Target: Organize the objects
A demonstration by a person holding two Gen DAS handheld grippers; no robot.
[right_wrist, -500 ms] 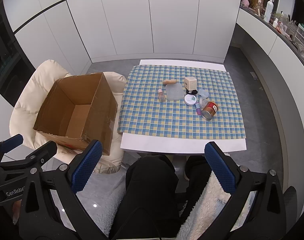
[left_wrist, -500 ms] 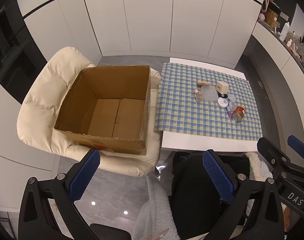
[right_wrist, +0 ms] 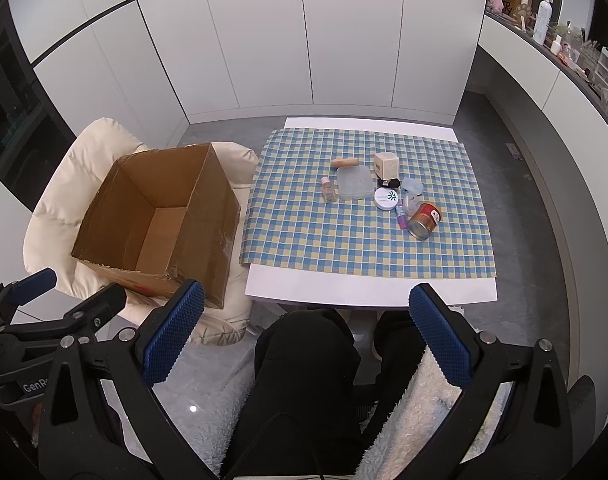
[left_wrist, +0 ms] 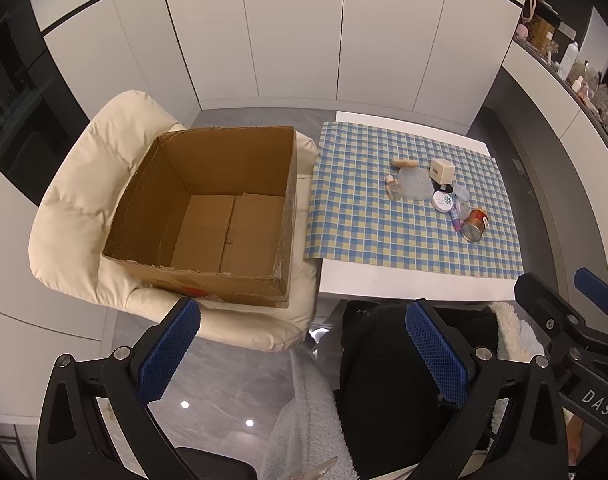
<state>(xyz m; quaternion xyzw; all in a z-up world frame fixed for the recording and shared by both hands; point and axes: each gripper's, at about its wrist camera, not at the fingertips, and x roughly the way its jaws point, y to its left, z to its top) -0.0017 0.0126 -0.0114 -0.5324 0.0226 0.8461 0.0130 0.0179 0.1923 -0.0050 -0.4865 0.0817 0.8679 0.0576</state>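
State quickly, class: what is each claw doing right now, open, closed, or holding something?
Left claw: open, holding nothing.
Right claw: open, holding nothing.

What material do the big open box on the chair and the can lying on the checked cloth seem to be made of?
The box: plain brown cardboard, matte, with ragged, frayed top edges and folded bottom flaps. The can: probably metal, since its round end shines silvery, with a glossy red printed label around it; the label's own material I cannot tell.
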